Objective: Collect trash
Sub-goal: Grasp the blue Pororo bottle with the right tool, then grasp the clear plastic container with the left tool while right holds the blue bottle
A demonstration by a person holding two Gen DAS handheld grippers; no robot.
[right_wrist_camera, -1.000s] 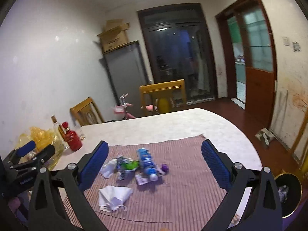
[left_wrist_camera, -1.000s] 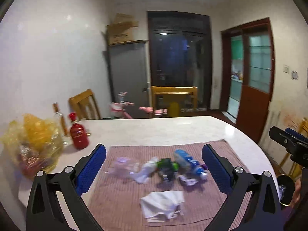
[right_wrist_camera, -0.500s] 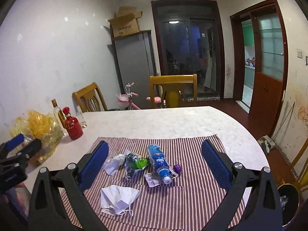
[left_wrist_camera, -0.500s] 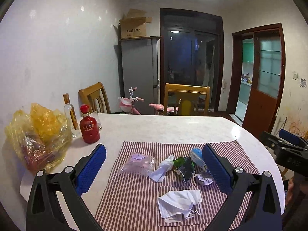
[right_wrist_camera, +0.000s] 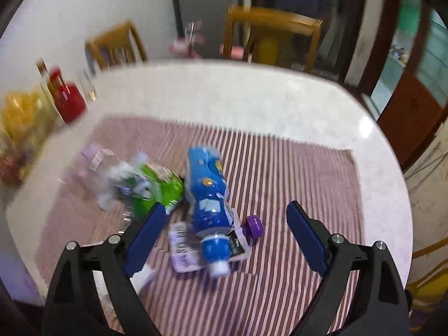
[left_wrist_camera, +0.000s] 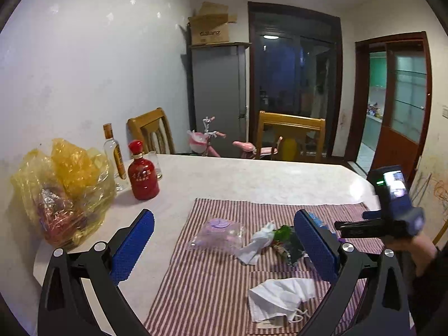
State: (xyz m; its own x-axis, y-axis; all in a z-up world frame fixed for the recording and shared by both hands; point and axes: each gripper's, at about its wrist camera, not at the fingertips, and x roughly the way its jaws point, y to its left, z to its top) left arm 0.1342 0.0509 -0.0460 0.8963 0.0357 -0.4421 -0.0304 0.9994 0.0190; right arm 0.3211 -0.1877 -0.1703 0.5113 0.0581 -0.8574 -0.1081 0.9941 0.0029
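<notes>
Trash lies on a striped cloth [left_wrist_camera: 212, 285] on the table. In the left wrist view I see a clear purple packet [left_wrist_camera: 217, 233], a crumpled tissue [left_wrist_camera: 257, 245], a green wrapper [left_wrist_camera: 287, 239] and a white face mask [left_wrist_camera: 280, 298]. My left gripper [left_wrist_camera: 224, 247] is open and empty, held back above the cloth. In the right wrist view a blue bottle [right_wrist_camera: 208, 198] lies on a torn label [right_wrist_camera: 184, 249], beside a purple cap [right_wrist_camera: 253, 226] and the green wrapper [right_wrist_camera: 161, 189]. My right gripper [right_wrist_camera: 224, 238] is open, its fingers on either side of the bottle's neck end.
A yellow plastic bag [left_wrist_camera: 60, 190], a red bottle [left_wrist_camera: 142, 176], a clear bottle [left_wrist_camera: 113, 156] and a glass [left_wrist_camera: 154, 165] stand at the table's left. Wooden chairs [left_wrist_camera: 289, 135] stand behind the table. The right gripper's body [left_wrist_camera: 392, 210] shows at the right of the left wrist view.
The right gripper has moved forward and down over the blue bottle, with motion blur. The left gripper has shifted slightly left and stays open.
</notes>
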